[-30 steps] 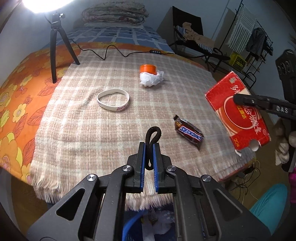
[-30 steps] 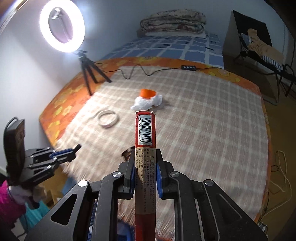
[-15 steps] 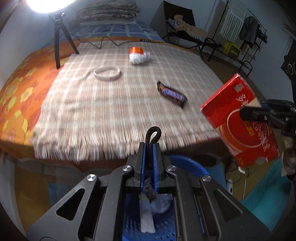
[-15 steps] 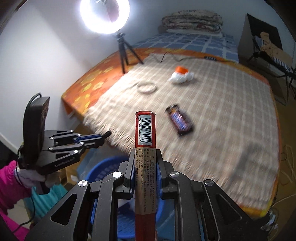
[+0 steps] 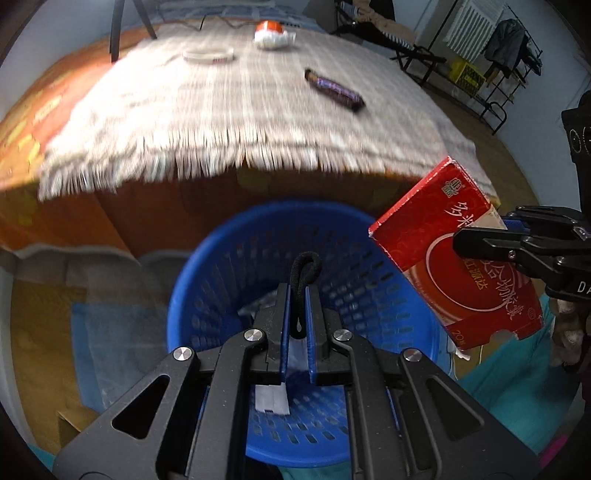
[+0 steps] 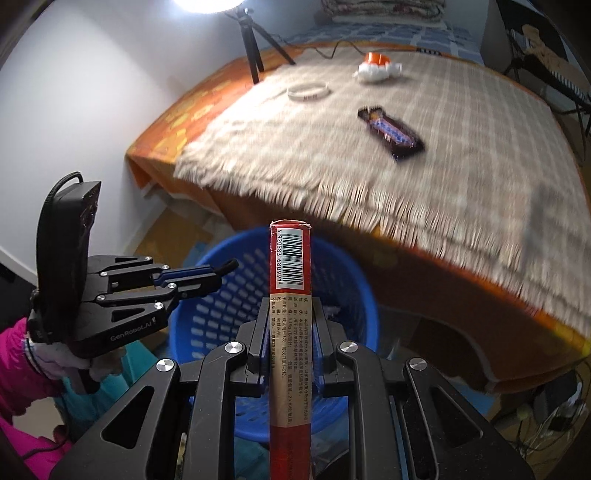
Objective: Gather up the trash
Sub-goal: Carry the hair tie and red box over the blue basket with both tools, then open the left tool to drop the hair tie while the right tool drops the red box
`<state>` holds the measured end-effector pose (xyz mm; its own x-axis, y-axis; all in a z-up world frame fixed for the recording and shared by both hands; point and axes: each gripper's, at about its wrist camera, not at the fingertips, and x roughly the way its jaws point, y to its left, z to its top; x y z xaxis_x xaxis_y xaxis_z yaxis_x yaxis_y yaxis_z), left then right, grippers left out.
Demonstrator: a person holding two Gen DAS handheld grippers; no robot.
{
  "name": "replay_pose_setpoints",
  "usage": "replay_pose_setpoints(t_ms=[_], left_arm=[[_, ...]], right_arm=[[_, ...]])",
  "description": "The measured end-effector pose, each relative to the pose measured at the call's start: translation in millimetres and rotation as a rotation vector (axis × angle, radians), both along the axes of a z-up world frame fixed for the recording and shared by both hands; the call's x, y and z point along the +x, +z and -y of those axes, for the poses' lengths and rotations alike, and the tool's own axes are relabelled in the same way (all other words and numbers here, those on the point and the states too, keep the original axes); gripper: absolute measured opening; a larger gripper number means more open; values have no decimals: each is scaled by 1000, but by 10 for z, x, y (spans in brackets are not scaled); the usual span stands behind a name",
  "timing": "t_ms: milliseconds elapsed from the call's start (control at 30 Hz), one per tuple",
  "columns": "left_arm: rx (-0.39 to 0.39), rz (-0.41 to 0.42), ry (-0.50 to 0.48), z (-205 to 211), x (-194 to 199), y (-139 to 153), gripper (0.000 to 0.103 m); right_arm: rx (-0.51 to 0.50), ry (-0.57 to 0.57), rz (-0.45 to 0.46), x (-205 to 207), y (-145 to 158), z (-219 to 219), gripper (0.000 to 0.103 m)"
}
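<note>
Two grippers stand over the blue basket (image 5: 306, 295) below the bed's near edge, so the drop-off step is judged in hand. The left gripper (image 5: 298, 325) pinches a black hair tie (image 5: 304, 271); the right gripper (image 6: 290, 332) clamps a red carton (image 6: 290, 280) edge-up. Next, each must open above the basket. Farther off, a candy wrapper (image 5: 334, 90), a white wristband (image 5: 208, 55) and crumpled tissue (image 5: 273, 35) lie on the bed.

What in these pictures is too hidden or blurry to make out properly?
- Blue basket contents: both views, mostly hidden behind the left claw and the right claw.
- Candy bar label: motion blur in both views.
- Red box lower end: right view, cut off by the frame's bottom edge.
- Black loop: lower part hidden between the fingers.
</note>
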<state>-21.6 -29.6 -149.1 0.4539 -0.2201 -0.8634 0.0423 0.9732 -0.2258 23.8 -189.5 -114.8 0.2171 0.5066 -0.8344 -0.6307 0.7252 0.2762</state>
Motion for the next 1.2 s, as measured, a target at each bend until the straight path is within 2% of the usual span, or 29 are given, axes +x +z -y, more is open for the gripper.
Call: replay_pose_setpoints(t_ms=[100, 500, 733, 800, 867, 900, 967, 1000, 1033, 1067, 1200], left_arm=[[5, -19, 0, 30, -58, -102, 6], [11, -83, 14, 47, -107, -374, 6], [27, -100, 16, 38, -113, -441, 6], [33, -103, 16, 52, -110, -451, 13], [39, -96, 20, 57, -109, -449, 35], [42, -93, 21, 59, -105, -445, 37], [49, -94, 24, 56, -104, -444, 38], [49, -98, 27, 49, -104, -450, 39], [50, -101, 30, 42, -103, -454, 44], [51, -102, 32, 39, -102, -457, 50], [61, -96, 37, 36, -100, -452, 54]], right_arm=[[-20, 7, 18, -41, -45, -28, 16], [-42, 9, -12, -84, -319, -82, 18], [-48, 1, -15, -67, -383, -90, 18], [-52, -5, -18, -45, -396, -87, 18], [-55, -8, -25, -37, -410, -84, 18], [-59, -9, -29, -33, -420, -85, 19], [-69, -16, -29, -31, -431, -81, 34], [-71, -20, -26, -34, -430, -74, 48], [-69, -24, -20, -39, -424, -64, 53], [-67, -25, -19, -38, -416, -54, 53], [-84, -36, -17, -30, -422, -36, 54]])
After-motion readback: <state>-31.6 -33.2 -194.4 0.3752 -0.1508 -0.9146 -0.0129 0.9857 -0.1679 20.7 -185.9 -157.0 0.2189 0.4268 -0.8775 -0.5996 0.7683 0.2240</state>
